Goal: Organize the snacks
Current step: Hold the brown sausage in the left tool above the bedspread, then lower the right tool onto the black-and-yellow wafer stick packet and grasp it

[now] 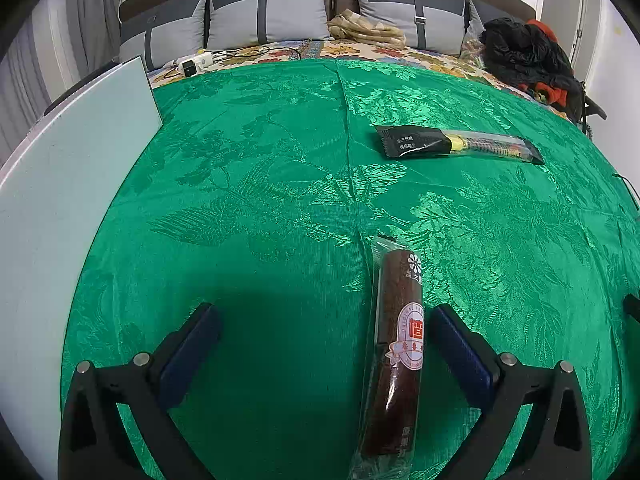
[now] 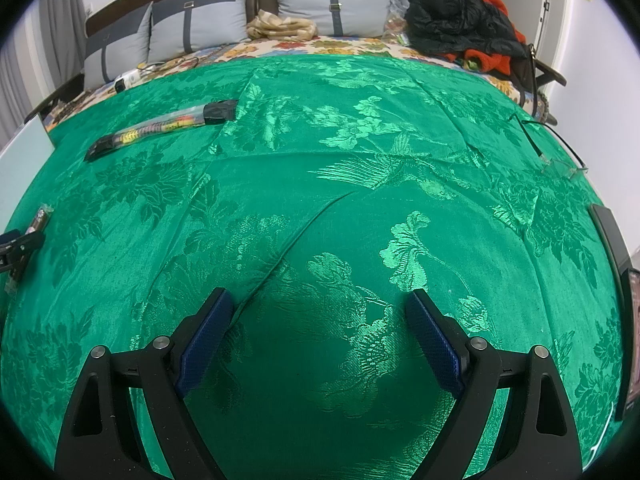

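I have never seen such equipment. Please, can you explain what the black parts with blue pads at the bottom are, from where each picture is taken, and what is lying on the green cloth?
Those black parts are two hand-held tongs; a person carries one in each hand. Each has a wide-angle camera that looks forward along its fingers.

One picture comes from the left tongs, the other from the right tongs. Both stand open and hold nothing.

On the green cloth lie two snacks: a dark red snack roll in clear wrap, partly between the left fingers, and farther away a long black and clear snack packet. Beyond the cloth there are grey pillows and a pile of dark clothes.
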Demonstrator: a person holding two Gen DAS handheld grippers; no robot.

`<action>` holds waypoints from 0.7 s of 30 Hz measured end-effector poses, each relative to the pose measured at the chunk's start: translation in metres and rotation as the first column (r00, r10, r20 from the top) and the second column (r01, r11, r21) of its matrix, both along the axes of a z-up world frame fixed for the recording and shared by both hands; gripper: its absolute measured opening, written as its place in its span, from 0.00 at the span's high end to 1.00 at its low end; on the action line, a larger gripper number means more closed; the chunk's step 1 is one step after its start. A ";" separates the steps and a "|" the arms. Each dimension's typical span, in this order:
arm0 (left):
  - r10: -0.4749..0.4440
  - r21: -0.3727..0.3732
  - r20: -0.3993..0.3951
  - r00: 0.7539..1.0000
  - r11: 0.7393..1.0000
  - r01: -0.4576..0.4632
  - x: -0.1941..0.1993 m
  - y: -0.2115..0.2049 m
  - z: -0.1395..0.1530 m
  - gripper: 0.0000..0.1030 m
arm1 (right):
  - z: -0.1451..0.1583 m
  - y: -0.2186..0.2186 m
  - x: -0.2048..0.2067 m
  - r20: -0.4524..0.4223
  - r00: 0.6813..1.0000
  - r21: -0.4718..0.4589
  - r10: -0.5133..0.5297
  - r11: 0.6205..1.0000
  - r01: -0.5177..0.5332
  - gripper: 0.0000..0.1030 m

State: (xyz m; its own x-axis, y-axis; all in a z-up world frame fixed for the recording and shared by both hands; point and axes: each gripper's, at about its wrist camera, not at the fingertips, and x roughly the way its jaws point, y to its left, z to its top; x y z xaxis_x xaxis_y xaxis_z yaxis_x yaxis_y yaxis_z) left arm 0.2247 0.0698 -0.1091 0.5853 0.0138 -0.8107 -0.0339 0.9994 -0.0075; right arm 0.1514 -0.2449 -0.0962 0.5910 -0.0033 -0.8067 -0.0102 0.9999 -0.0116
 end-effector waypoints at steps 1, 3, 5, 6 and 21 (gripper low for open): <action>0.000 0.000 0.000 1.000 1.000 0.000 0.000 0.000 0.000 0.00 | 0.000 0.000 0.000 0.000 1.000 0.000 0.000 1.000 0.000 0.12; 0.000 0.000 0.000 1.000 1.000 0.000 0.000 0.000 0.000 0.00 | 0.000 0.000 0.000 -0.001 1.000 0.001 -0.002 1.000 0.002 0.12; 0.000 0.000 0.000 1.000 1.000 0.000 0.000 0.000 0.000 0.00 | 0.000 0.000 0.000 -0.003 1.000 0.005 0.004 1.000 -0.004 0.09; 0.000 0.000 0.000 1.000 1.000 0.000 0.000 0.000 0.000 0.00 | 0.000 -0.001 0.001 -0.008 1.000 0.012 0.015 1.000 -0.015 0.07; 0.000 -0.001 0.000 1.000 1.000 0.000 0.000 0.000 0.000 0.00 | 0.033 0.129 0.166 -0.140 0.730 -0.151 0.669 0.714 -0.683 0.09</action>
State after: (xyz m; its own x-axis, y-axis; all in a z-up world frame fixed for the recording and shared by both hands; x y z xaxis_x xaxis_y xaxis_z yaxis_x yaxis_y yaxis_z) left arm 0.2247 0.0703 -0.1093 0.5857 0.0133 -0.8104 -0.0340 0.9994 -0.0082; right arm 0.3173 -0.1164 -0.0636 0.4346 0.2269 -0.8716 -0.6906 0.7051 -0.1609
